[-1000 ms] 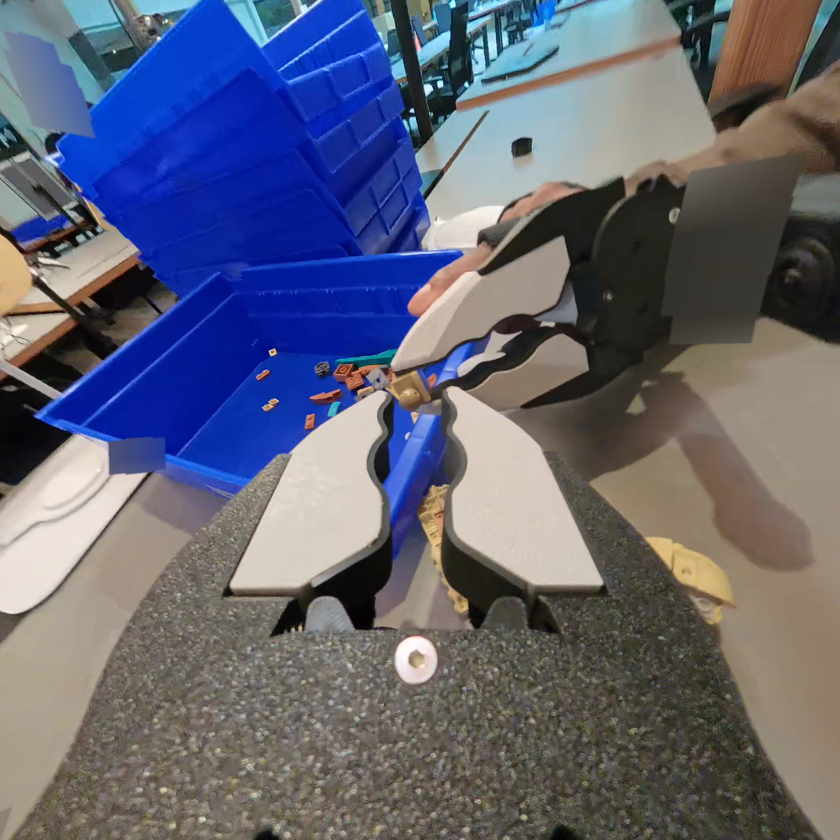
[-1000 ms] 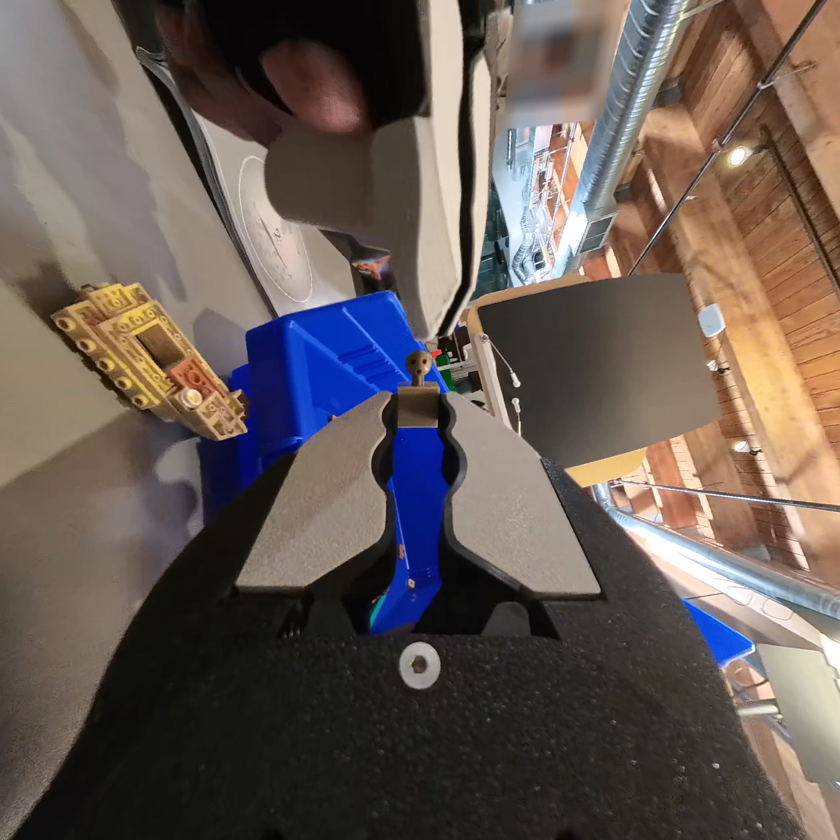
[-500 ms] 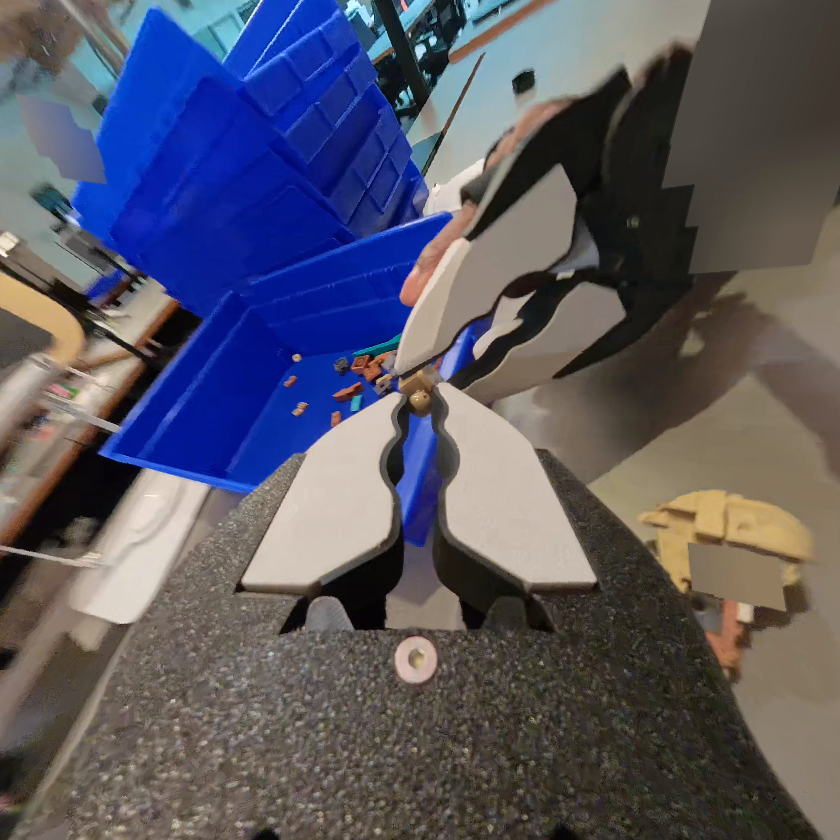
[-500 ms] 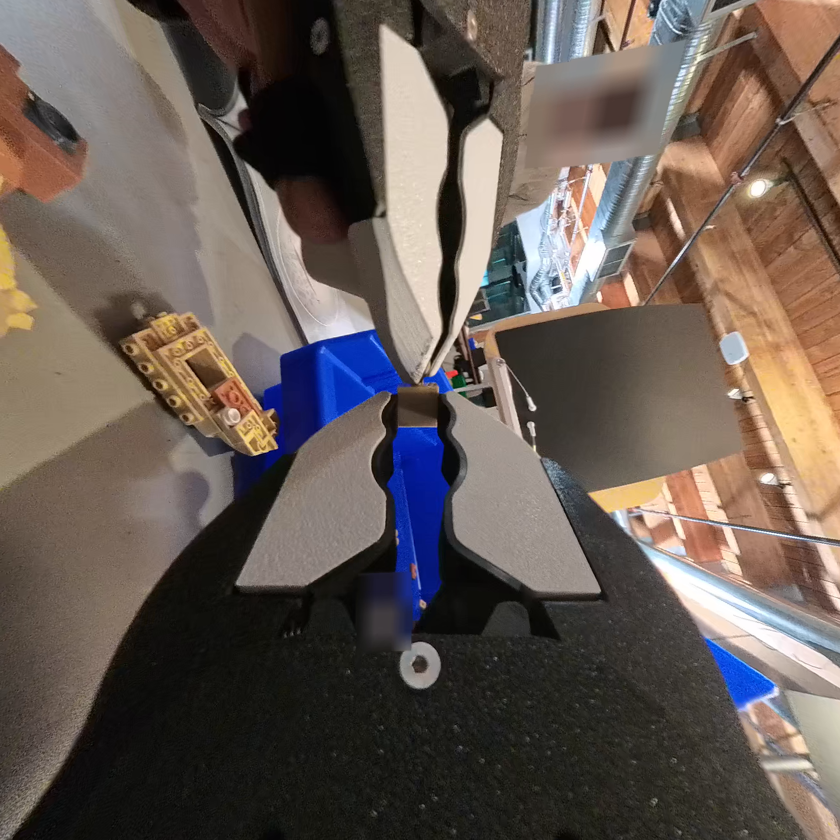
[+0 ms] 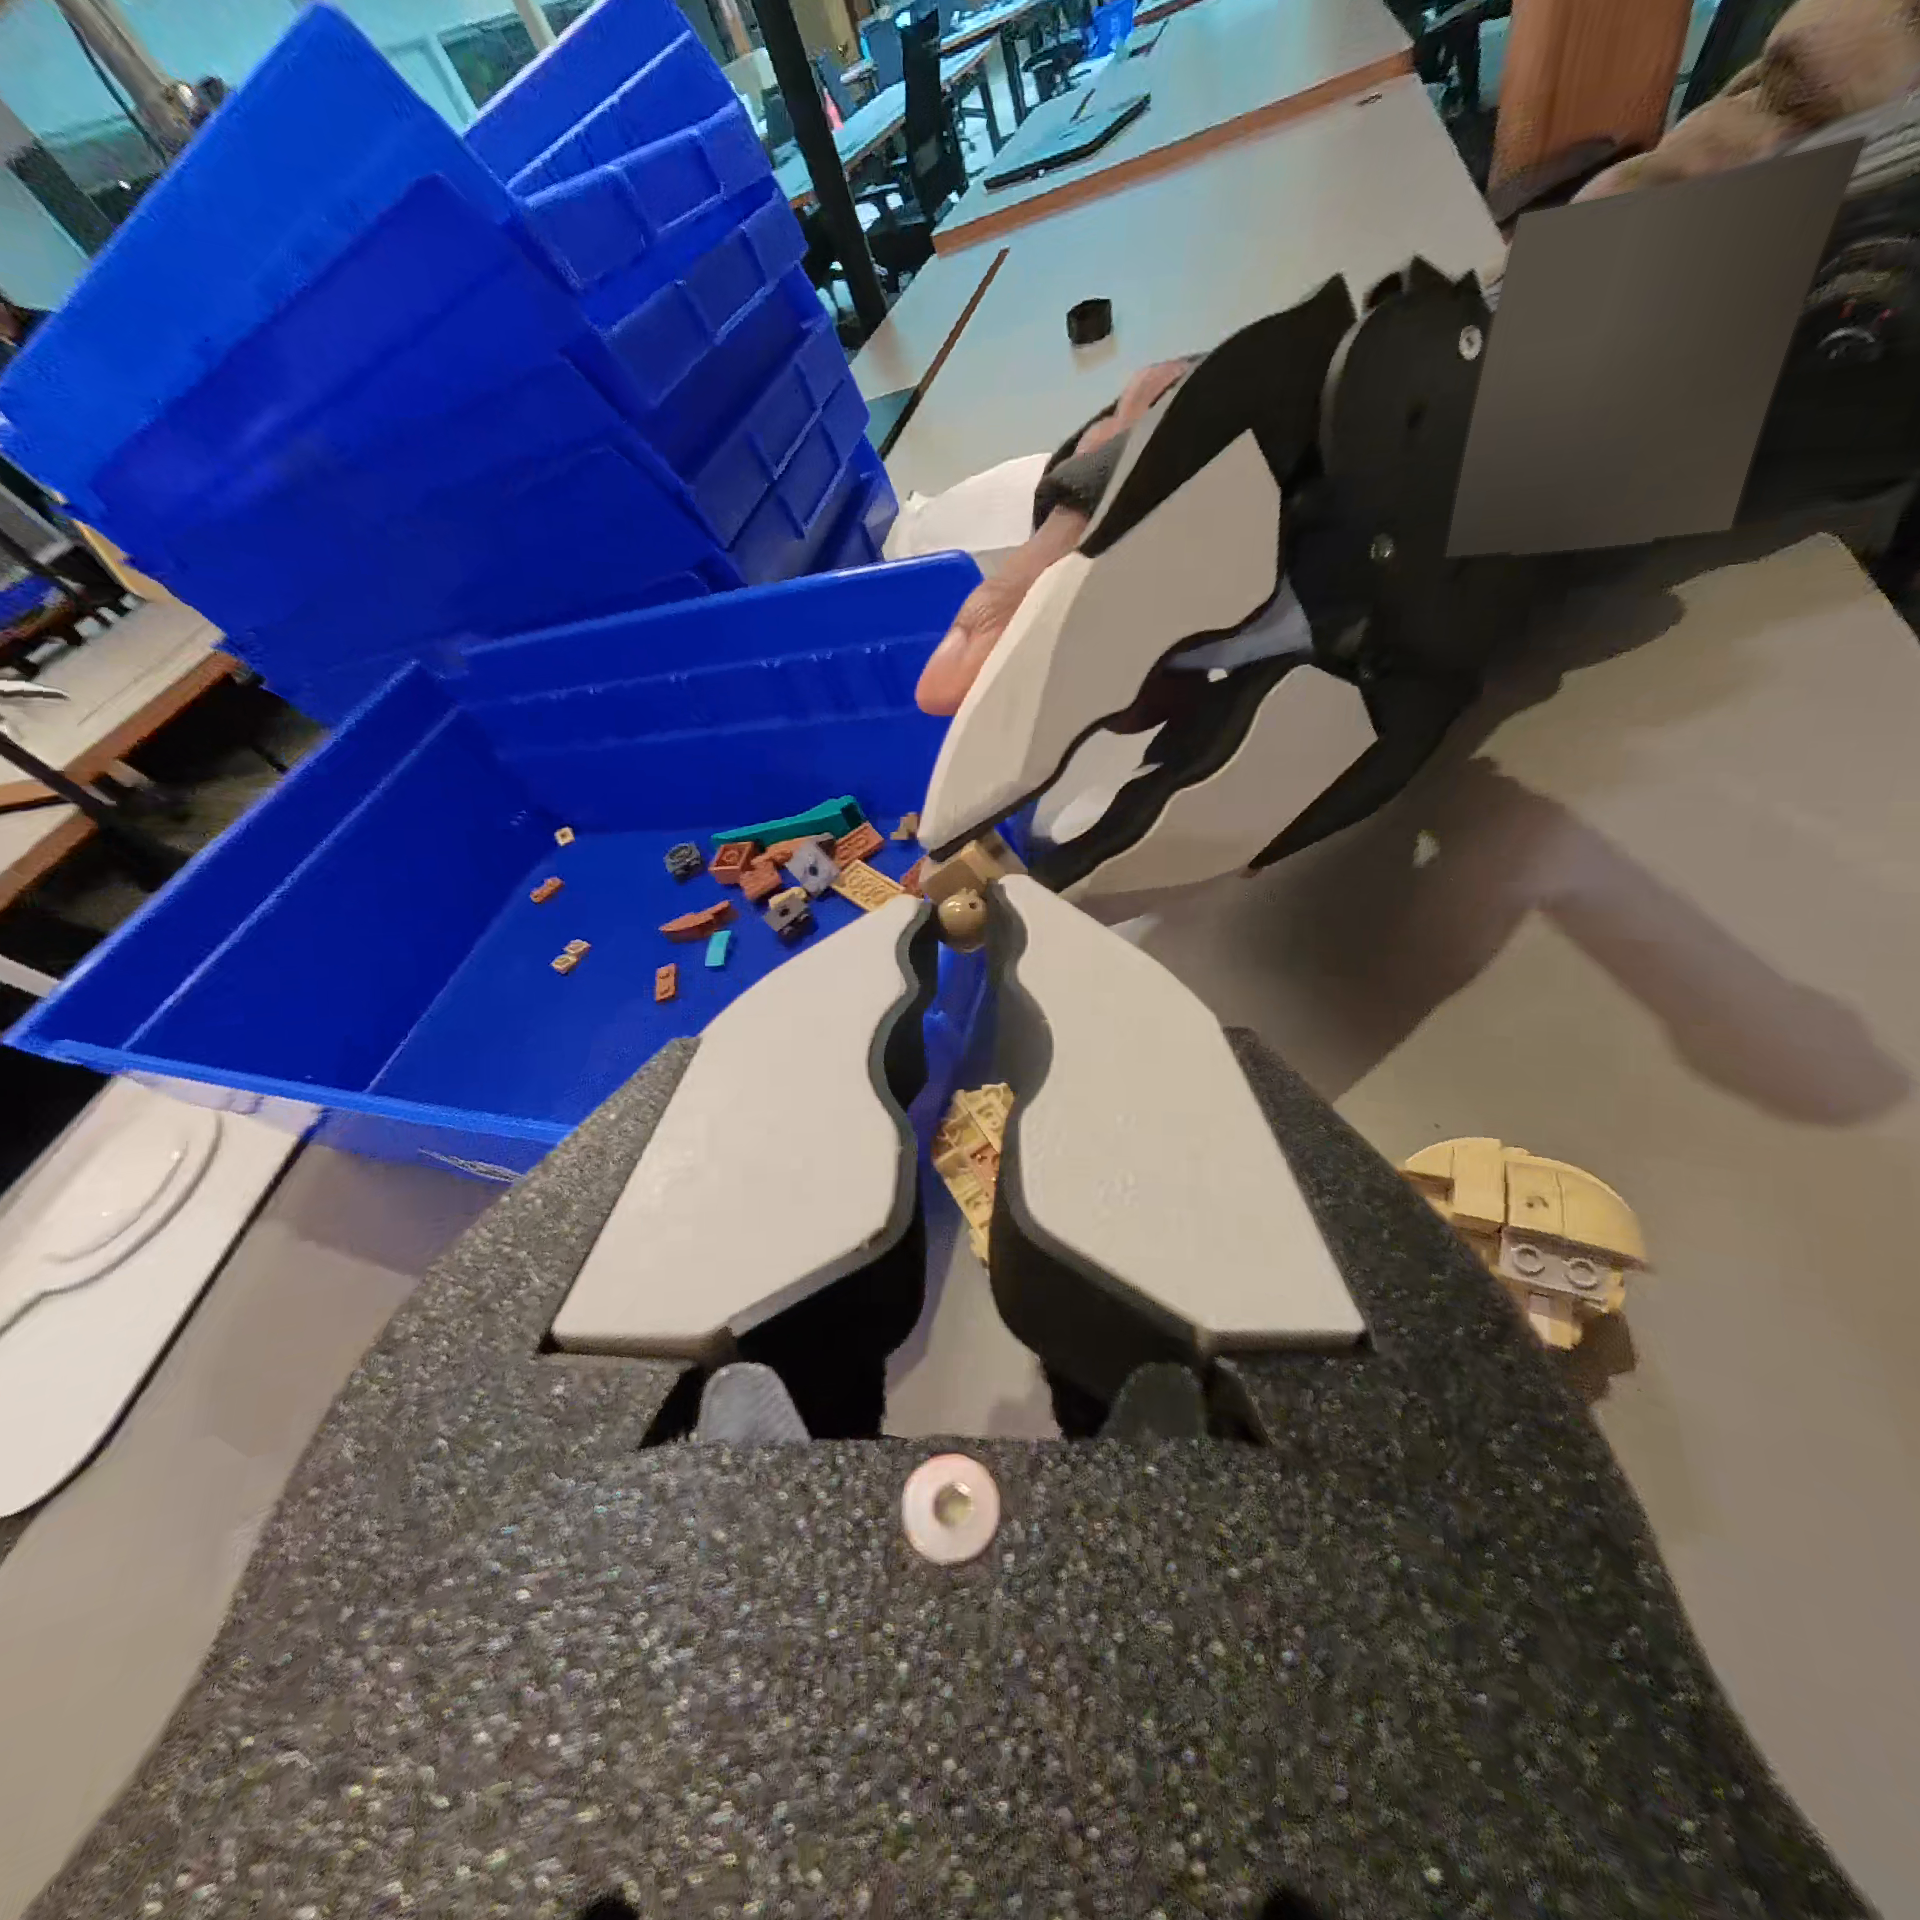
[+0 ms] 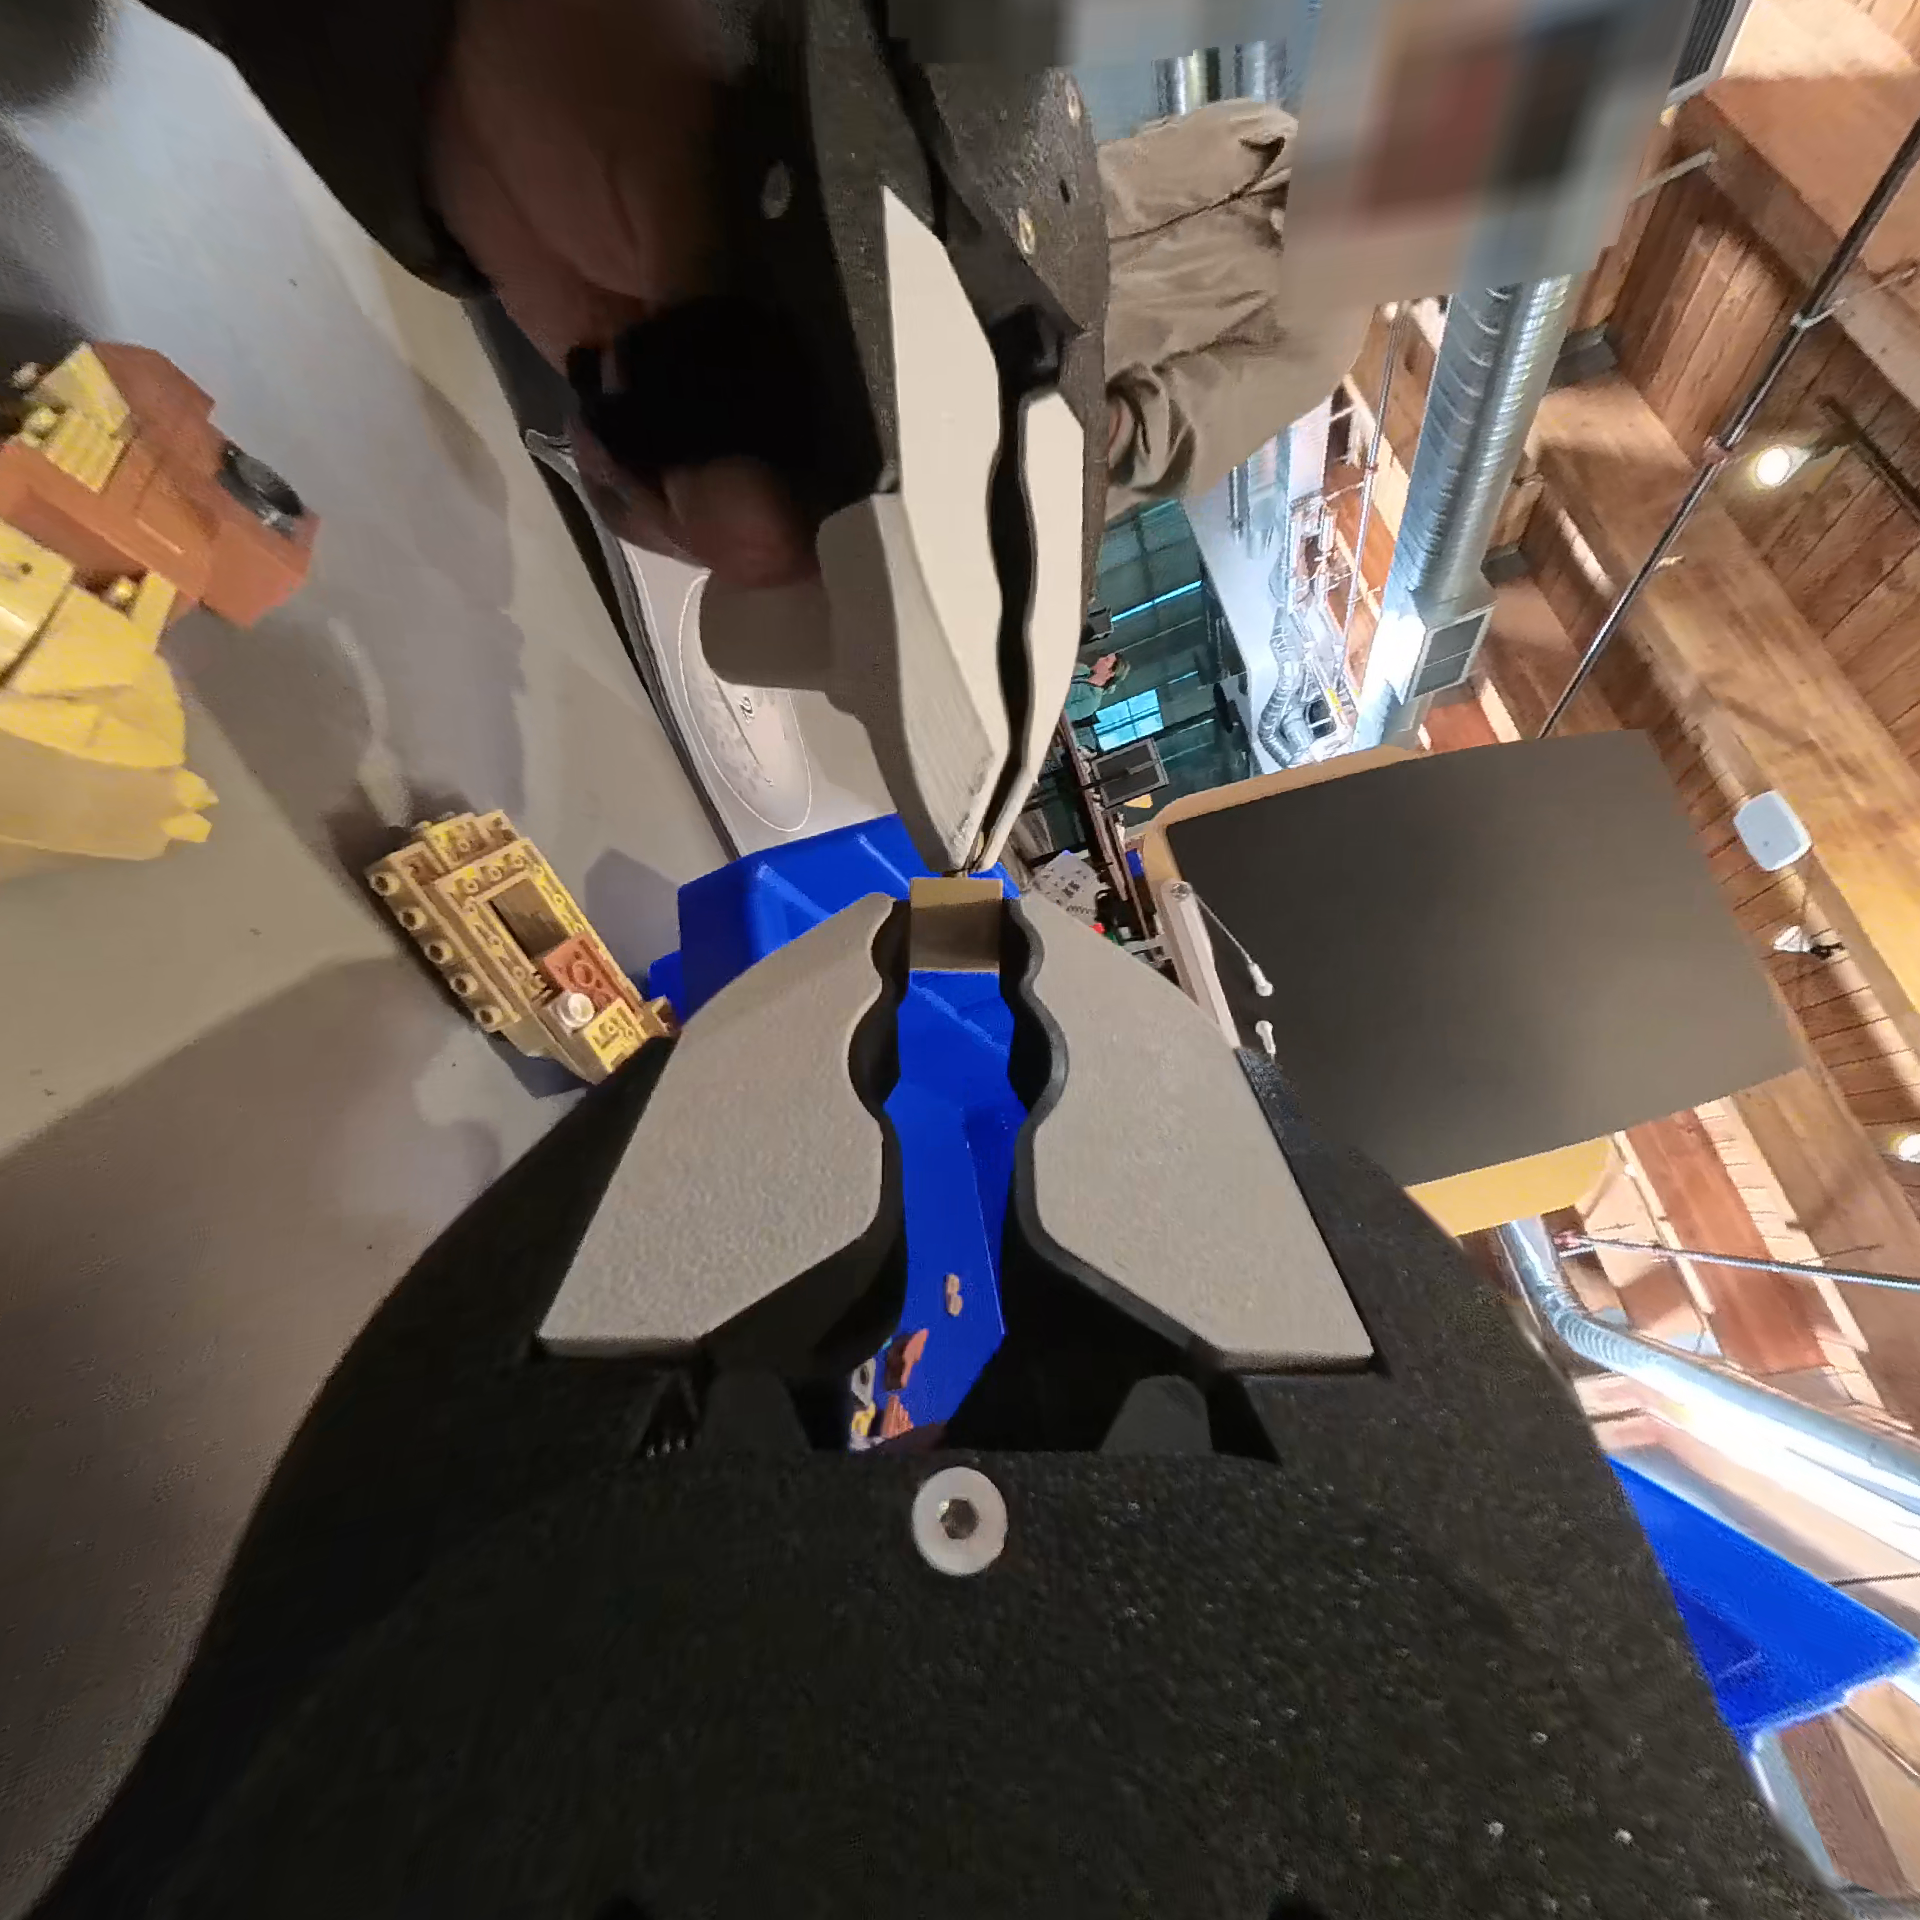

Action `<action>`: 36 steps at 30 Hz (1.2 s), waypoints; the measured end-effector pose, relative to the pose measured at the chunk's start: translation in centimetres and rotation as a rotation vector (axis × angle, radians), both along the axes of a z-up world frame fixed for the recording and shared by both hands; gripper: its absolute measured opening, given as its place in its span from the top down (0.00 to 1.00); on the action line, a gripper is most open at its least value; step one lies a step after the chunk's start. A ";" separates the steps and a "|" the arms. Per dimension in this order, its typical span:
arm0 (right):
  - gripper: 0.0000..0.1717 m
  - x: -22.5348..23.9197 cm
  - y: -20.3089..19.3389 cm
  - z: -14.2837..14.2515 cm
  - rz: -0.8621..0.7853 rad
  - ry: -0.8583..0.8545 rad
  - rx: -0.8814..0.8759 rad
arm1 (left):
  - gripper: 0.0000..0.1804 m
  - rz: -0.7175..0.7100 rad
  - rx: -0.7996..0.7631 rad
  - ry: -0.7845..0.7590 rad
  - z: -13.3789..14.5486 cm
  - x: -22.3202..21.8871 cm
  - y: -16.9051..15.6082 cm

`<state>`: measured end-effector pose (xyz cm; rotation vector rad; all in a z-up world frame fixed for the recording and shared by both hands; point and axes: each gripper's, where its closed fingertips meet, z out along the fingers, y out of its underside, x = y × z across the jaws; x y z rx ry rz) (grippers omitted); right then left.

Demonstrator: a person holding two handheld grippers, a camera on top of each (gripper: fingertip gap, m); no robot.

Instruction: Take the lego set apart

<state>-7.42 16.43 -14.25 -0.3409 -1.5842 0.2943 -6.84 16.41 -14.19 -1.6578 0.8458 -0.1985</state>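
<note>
Closing in since a second ago, the left claw (image 5: 961, 914) now has its tips drawn near together about the round knob of a small tan piece (image 5: 964, 883). Earlier those fingers stood wider, with the knob just ahead of them. The right claw (image 6: 956, 914) is unchanged: clamped on the squared body of the same tan piece, a pad pressed to each side. So both claws now bear on the one piece, from opposite ends.

The piece itself is small and dull tan, a blocky body with a ball on a short neck. It is held in the air above the near corner of the blue bin (image 5: 208, 1081), clear of the bench (image 5: 1558, 935). Whether both left pads press firmly on the knob is hard to confirm, since the tips crowd it, but they appear to grip.

Just below the left claw a flat tan brick assembly (image 5: 971, 1143) lies on the bench beside the bin. A domed tan build (image 5: 1527, 1226) sits to its right.

Farther off, loose bricks (image 5: 790, 873) in brown, tan, grey and teal lie scattered on the bin floor. Beyond that bin stands a tilted stack of blue bins (image 5: 416, 364).
</note>
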 end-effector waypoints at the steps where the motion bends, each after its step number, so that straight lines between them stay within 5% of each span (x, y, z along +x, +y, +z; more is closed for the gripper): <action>1: 0.90 0.0 0.0 -0.1 0.005 -0.006 -0.008 | 0.95 -0.006 0.004 0.011 -0.1 0.0 0.0; 7: 0.90 0.2 -0.4 -0.5 0.093 -0.126 -0.267 | 0.95 0.013 0.206 0.338 -0.3 0.0 -0.2; 25: 0.90 1.4 -1.6 -0.8 0.328 -0.355 -0.767 | 0.96 -0.013 0.461 0.737 -0.5 0.7 -1.0; 28: 0.90 1.0 -0.8 -0.9 0.266 -0.299 -0.680 | 0.95 0.017 0.373 0.620 -0.8 0.4 -0.4; 33: 0.91 0.1 1.0 -1.2 0.039 -0.108 -0.246 | 0.94 0.041 0.077 0.031 0.0 0.1 0.3; 36: 0.91 0.2 1.1 -0.1 -0.006 -0.008 -0.175 | 0.94 0.048 0.002 -0.278 1.9 -0.2 0.5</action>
